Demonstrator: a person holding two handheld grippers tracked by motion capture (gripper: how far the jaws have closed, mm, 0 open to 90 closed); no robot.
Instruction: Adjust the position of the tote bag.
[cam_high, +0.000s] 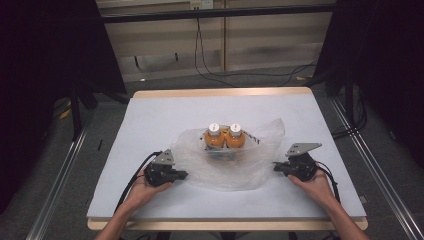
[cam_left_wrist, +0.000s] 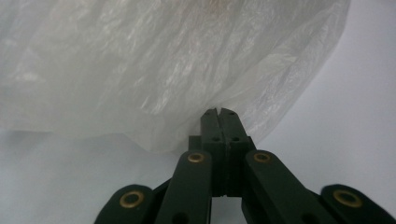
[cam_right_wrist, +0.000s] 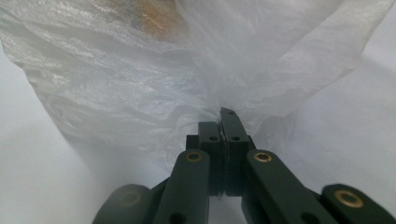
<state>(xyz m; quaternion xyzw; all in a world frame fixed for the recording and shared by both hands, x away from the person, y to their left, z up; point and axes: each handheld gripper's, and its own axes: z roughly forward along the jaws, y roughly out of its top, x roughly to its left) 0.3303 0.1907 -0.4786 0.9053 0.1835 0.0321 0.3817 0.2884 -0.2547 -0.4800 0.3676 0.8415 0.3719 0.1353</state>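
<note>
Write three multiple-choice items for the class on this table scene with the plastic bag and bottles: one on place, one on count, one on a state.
1. Where do the bottles stand?
A. In the middle of the plastic bag
B. On the floor
C. At the table's far left corner

2. How many orange bottles with white caps are there?
A. One
B. Two
C. Four

3. How are the jaws of the left gripper and right gripper?
A. Both wide open
B. One open, one shut
C. Both shut on the bag's edge

Answers:
1 A, the high view shows them inside the bag at mid-table.
2 B, two caps stand side by side.
3 C, each gripper view shows jaws together with film pinched at the tips.
</note>
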